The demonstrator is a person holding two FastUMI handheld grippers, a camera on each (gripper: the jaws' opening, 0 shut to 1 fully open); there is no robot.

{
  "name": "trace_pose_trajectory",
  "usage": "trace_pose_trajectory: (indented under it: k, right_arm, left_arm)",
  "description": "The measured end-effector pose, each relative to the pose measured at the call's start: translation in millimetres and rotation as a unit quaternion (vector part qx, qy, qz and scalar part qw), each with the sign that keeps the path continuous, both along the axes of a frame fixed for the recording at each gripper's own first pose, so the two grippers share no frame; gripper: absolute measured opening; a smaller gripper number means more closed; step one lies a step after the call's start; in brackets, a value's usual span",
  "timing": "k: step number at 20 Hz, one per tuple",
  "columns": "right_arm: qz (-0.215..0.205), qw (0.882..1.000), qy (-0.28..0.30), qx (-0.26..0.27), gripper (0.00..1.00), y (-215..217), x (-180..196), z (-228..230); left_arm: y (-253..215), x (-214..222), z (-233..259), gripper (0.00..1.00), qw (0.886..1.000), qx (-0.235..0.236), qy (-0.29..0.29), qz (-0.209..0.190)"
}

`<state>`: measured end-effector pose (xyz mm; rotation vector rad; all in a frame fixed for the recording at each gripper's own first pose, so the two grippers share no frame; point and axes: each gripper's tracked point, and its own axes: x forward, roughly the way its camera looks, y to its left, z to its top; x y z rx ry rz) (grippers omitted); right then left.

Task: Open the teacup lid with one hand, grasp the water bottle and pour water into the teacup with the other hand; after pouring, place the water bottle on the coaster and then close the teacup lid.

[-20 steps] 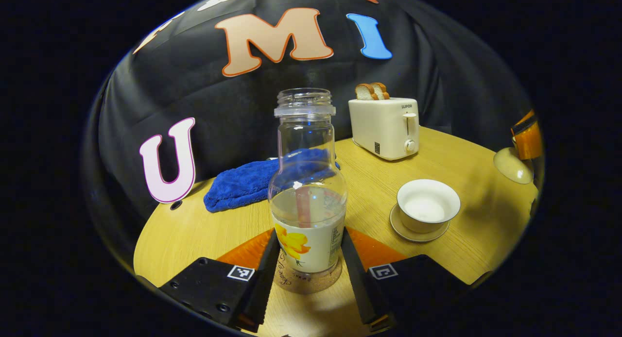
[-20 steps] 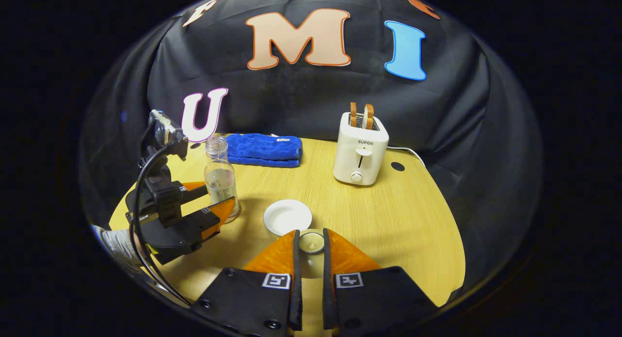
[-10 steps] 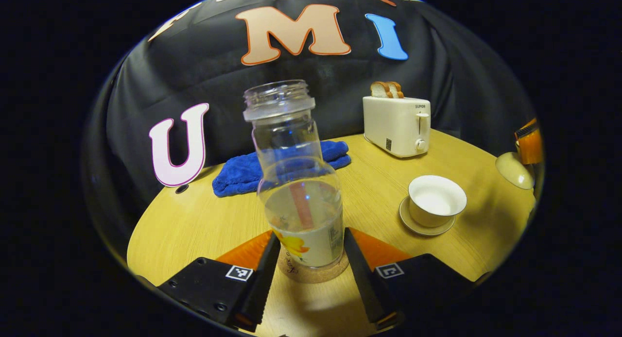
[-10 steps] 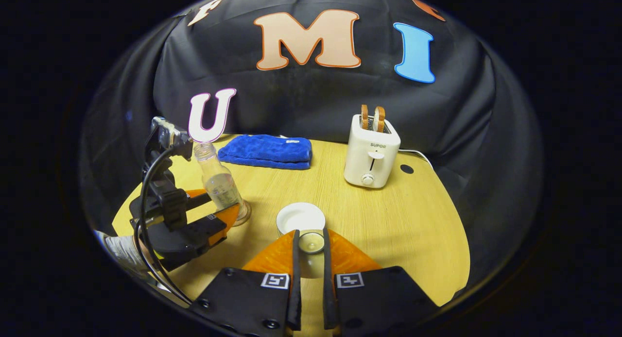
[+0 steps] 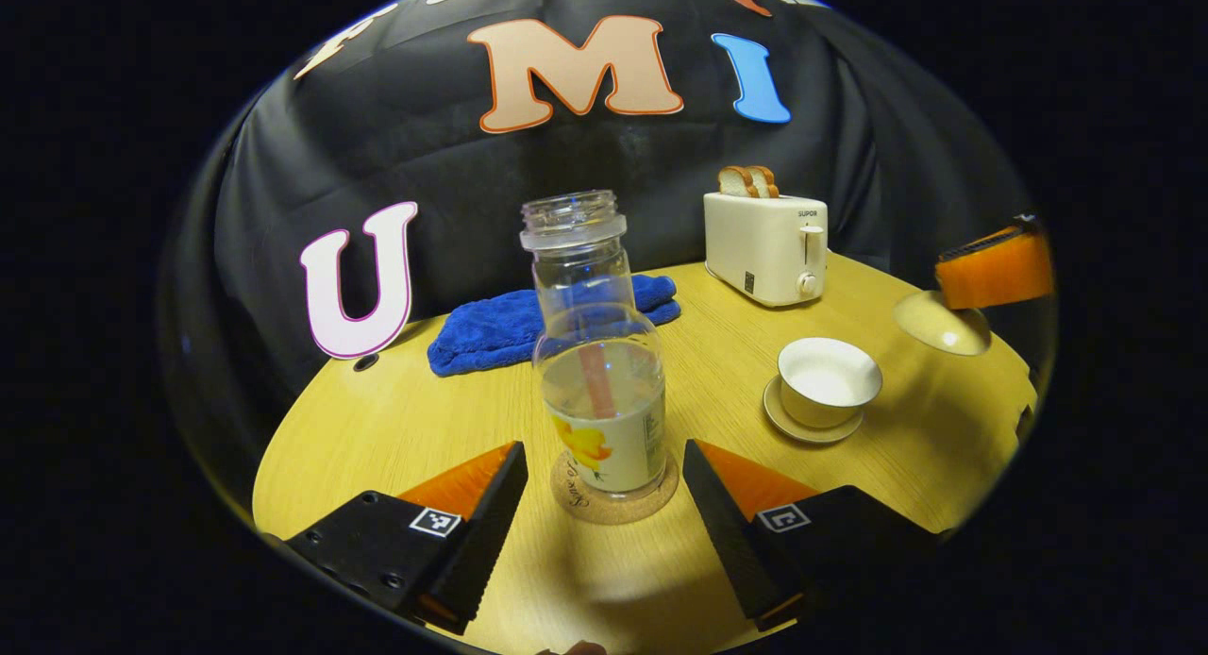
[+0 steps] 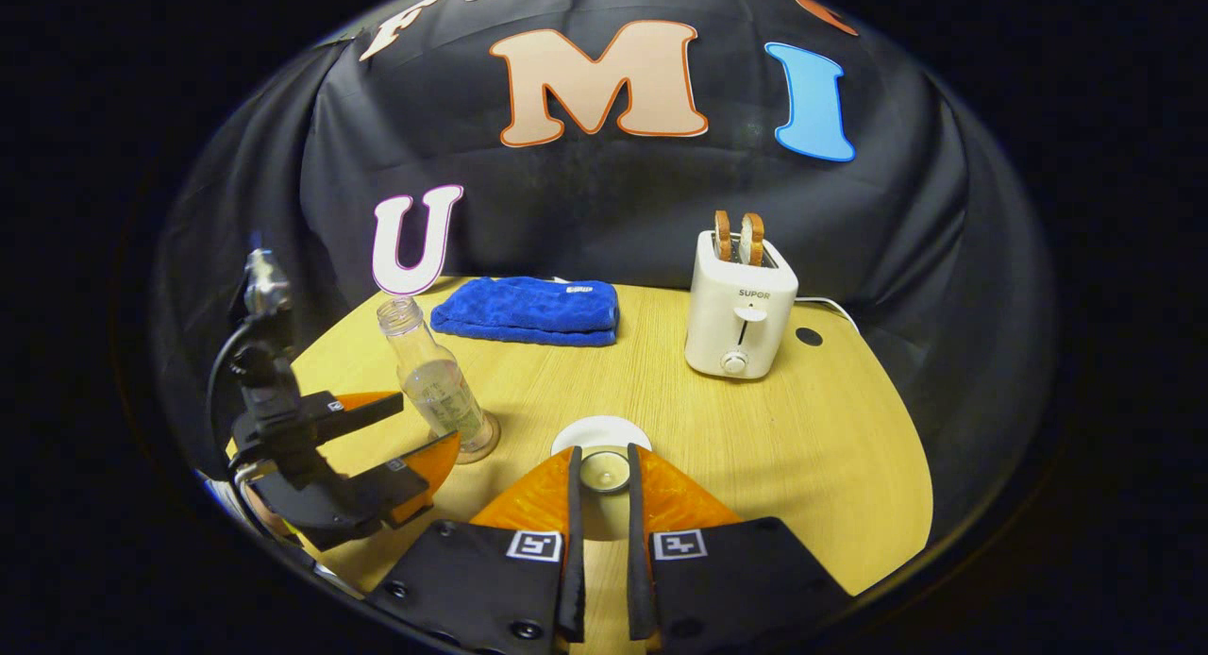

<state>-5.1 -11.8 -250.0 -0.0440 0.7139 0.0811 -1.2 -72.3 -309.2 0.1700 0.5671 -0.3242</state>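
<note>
1. Fingers of the left gripper (image 5: 604,504) stood spread wide, one on each side of the water bottle (image 5: 598,372), neither touching it.
2. Upright on its round cork coaster (image 5: 614,493), the uncapped bottle held some water in its lower half; the right gripper view showed it (image 6: 436,383) just past the left gripper (image 6: 401,427).
3. Pinched between the fingers of the right gripper (image 6: 601,471) was the knob of the teacup lid (image 6: 603,468), held in the air just in front of the teacup (image 6: 601,433).
4. On its saucer (image 5: 812,427), the open teacup (image 5: 829,379) sat to the right of the bottle, with the lifted lid (image 5: 940,322) hanging farther right.
5. Farther back on the wooden table (image 6: 755,447) lay a folded blue towel (image 6: 528,310), and a cream toaster (image 6: 740,315) stood with two slices of bread (image 6: 738,237) in its slots.
</note>
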Motion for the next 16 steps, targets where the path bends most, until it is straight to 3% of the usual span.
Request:
trace_pose_trajectory:
  k: [16]
  right_arm:
    - [-0.007,0.999,-0.013,0.030,0.21,-1.0,54.1,-54.1]
  left_arm:
    - [50.0,-38.6,78.8,0.96,0.998,0.046,-0.046,0.023]
